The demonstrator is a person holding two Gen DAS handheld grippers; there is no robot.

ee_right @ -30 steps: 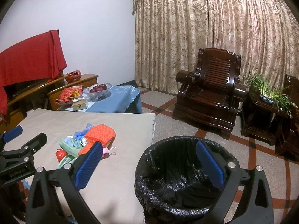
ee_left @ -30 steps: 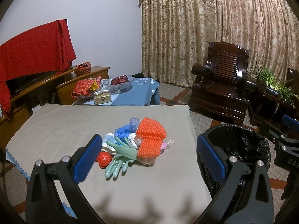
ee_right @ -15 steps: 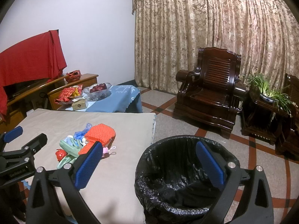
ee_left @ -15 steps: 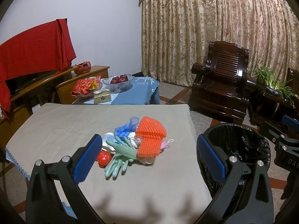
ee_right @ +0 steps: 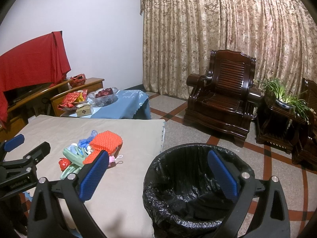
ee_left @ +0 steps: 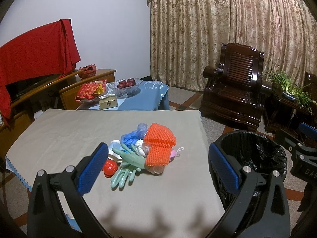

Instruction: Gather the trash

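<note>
A pile of trash lies on the beige-covered table [ee_left: 59, 130]: an orange foam net [ee_left: 159, 146], green rubber gloves [ee_left: 126, 165], a blue plastic bag [ee_left: 131, 135], a red crumpled ball [ee_left: 110, 167] and a pink mask [ee_left: 174, 152]. The pile also shows in the right wrist view [ee_right: 93, 150]. A bin with a black liner [ee_right: 198, 182] stands on the floor right of the table; it also shows in the left wrist view [ee_left: 253, 154]. My left gripper [ee_left: 158, 170] is open and empty, held above the table short of the pile. My right gripper [ee_right: 158, 175] is open and empty above the bin's near rim.
A low table with a blue cloth [ee_left: 142, 99] holds a glass fruit bowl [ee_left: 126, 86], a tissue box and red packets. A dark wooden armchair [ee_left: 235, 97], a plant stand [ee_left: 287, 99], a wooden cabinet with red cloth [ee_left: 33, 57] and curtains line the room.
</note>
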